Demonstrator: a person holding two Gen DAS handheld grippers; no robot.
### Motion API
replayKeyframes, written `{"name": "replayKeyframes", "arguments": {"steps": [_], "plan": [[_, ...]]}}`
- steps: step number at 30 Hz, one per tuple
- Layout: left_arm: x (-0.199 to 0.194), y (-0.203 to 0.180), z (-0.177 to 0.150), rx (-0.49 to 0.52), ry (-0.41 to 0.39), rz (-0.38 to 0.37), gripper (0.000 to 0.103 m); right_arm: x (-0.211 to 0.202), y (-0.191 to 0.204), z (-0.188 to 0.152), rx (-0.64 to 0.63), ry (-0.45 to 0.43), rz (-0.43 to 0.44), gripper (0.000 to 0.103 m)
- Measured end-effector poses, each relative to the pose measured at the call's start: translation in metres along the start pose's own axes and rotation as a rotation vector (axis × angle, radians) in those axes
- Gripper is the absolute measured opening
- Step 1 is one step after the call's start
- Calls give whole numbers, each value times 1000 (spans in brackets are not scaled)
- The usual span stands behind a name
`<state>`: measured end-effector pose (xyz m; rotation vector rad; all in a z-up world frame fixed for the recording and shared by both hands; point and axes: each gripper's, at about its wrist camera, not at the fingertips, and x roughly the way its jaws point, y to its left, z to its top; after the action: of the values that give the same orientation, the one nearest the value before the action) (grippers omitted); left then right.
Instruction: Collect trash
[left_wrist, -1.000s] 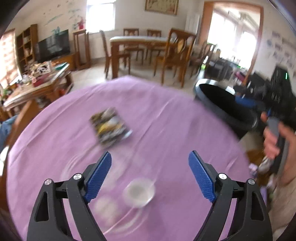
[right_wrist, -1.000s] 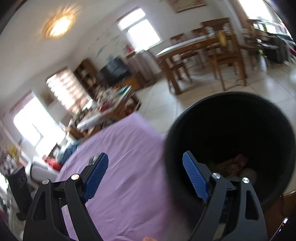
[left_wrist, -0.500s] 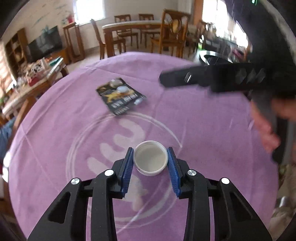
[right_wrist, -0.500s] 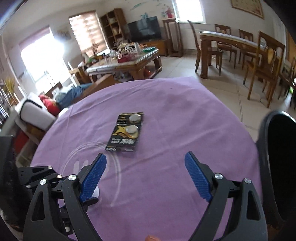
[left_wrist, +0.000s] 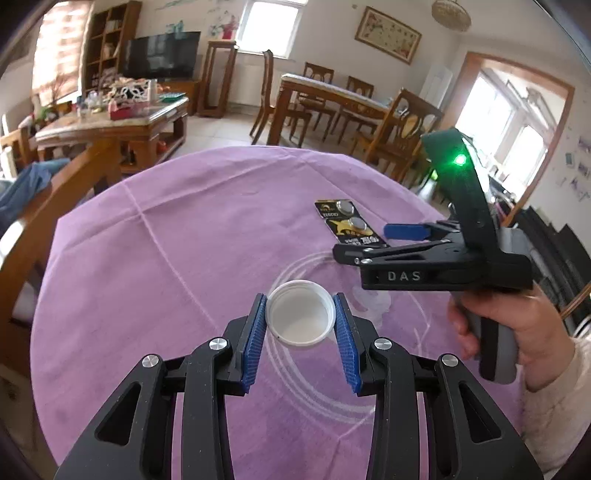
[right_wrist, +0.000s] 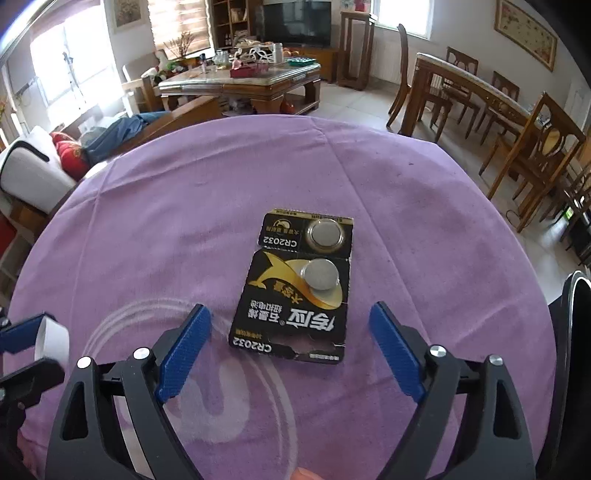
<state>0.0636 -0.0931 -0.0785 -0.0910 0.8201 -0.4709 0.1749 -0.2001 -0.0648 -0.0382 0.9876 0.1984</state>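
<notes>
On the purple-clothed round surface (left_wrist: 155, 258) we have our left gripper (left_wrist: 300, 319) with its blue fingers (left_wrist: 255, 332) clamped on a small white round plastic lid (left_wrist: 300, 319), near the middle. To its right, our right gripper (right_wrist: 288, 349) has its fingers apart and closing, straddling the near end of a black cardboard coin-battery card (right_wrist: 301, 291) without touching it. A black bin (right_wrist: 576, 332) stands at the far right edge

From my left wrist view, the white round plastic cap (left_wrist: 300, 318) sits at centre on the purple cloth-covered round table (left_wrist: 147, 258). The black cardboard coin-battery card (left_wrist: 347, 221) lies flat at one o'clock beyond it. In my right wrist view, the black bin's rim (right_wrist: 576, 314) stands at three o'clock off the table edge.
</notes>
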Motion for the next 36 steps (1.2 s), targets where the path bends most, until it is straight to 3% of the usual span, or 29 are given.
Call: {"name": "replayKeyframes", "arguments": {"steps": [1,2,6,13,14,15,16,19,22,23,25,31,36], "plan": [[-1,1,0,-4,-4,-4,36,-2,1,0,-2,-6,4,64],[0,1,1,-3,-3,-16,36,-6,1,-1,-3,-10,10,62],[0,-1,-1,9,-3,-31,36,-9,0,-8,16,-18,30,62],[-4,2,-4,3,-11,-35,36,-35,-13,-18,95,-91,174,62],[-4,2,-5,7,-11,-36,36,-40,-12,-21,99,-102,181,53],[-6,2,-5,11,-11,-35,36,-45,-15,-23,102,-115,186,30],[-6,0,-5,21,-13,-32,36,-52,-19,-27,110,-126,191,17],[-5,-5,-5,45,-6,-26,36,-65,-34,-33,132,-155,214,18],[0,-13,-4,51,9,-29,36,-68,-45,-37,158,-155,231,25],[1,-15,-4,51,10,-27,36,-66,-46,-38,165,-146,250,54],[4,-17,-3,45,19,-31,36,-63,-41,-37,158,-134,280,98],[18,-13,10,34,40,-13,36,-42,-7,-37,8,-69,291,93],[13,3,20,-15,-2,15,36,-19,32,-36,-212,-57,123,92]]}}
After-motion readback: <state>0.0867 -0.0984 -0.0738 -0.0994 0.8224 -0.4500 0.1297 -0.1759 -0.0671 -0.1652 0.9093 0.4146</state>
